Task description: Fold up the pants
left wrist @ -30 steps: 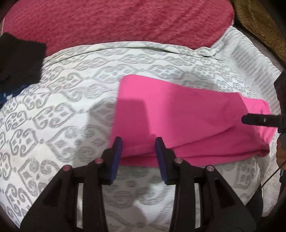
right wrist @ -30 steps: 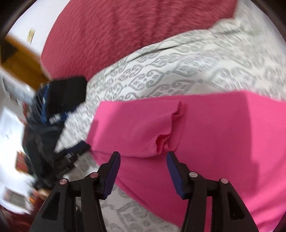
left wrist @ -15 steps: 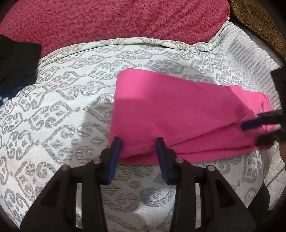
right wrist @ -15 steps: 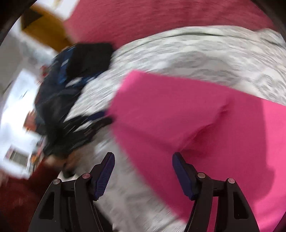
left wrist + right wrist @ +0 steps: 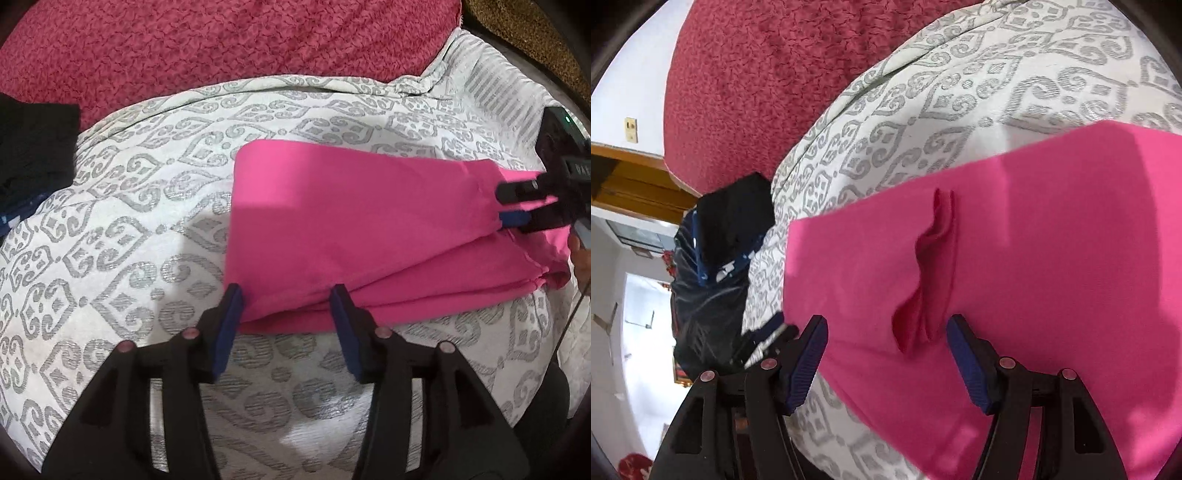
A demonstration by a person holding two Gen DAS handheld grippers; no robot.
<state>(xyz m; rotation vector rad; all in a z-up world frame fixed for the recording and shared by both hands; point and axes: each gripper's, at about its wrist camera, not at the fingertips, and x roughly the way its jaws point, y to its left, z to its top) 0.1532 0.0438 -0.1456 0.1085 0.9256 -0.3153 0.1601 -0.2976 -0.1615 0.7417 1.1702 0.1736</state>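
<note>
Bright pink pants [image 5: 369, 229] lie folded in layers on a white bedspread with grey scrollwork [image 5: 129, 258]. My left gripper [image 5: 286, 317] hovers at their near left corner; its jaws are opening, and the corner lies between the blue pads without being pinched. At the far right end of the pants, my right gripper [image 5: 513, 206] straddles the cloth. In the right wrist view the pants [image 5: 1052, 258] fill the right half. A raised pucker of cloth [image 5: 934, 277] stands between the spread fingers of my right gripper [image 5: 888, 354], which is open and not pressing on it.
A dark red textured blanket [image 5: 221, 55] covers the back of the bed. A pile of black and navy clothes [image 5: 720, 251] sits at the bed's left edge [image 5: 33, 147]. Wooden furniture [image 5: 631, 184] and a white wall lie beyond it.
Both grippers' jaws stand wider than before. The right gripper rolled and dropped closer to the pants, so the pucker now sits between its fingers. The left gripper barely moved.
</note>
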